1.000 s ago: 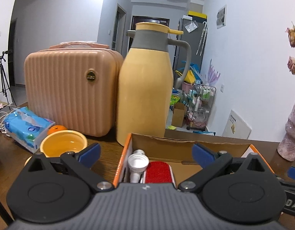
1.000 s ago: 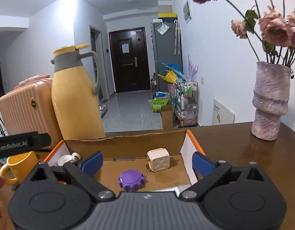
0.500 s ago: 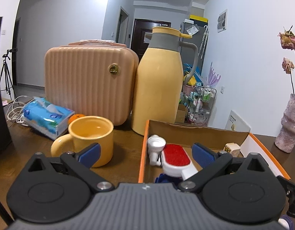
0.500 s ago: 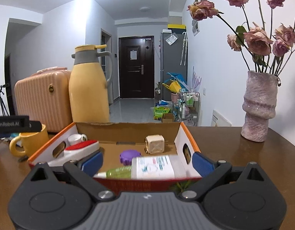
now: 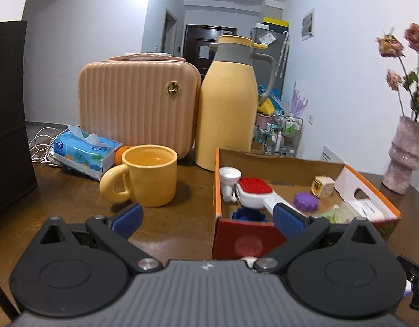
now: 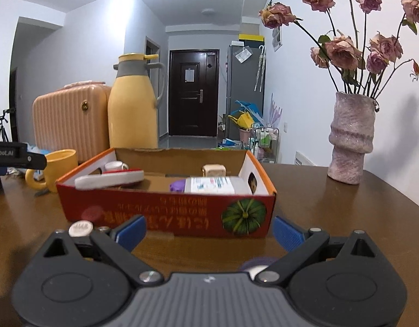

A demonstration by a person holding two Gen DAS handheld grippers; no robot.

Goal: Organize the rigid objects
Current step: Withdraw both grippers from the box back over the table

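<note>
We see the cardboard box (image 6: 166, 212) of small items on the wooden table (image 6: 332, 218), a yellow mug (image 5: 152, 175) left of it and a thermos (image 5: 227, 103) behind. Our left gripper (image 5: 208, 219) and right gripper (image 6: 209, 230) both gape wide, empty, near the box's front wall.

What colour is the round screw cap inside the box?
Purple; the cap shows best in the left wrist view.

An open orange-and-red cardboard box (image 6: 166, 212) sits on the table, printed with a pumpkin on its near wall. Inside lie a red-and-white brush (image 5: 254, 190), a white cap (image 5: 230, 175), a purple lid (image 5: 306, 201), a cream cube (image 5: 322, 186), a blue piece (image 5: 246, 214) and a white labelled pack (image 6: 212, 185).
</note>
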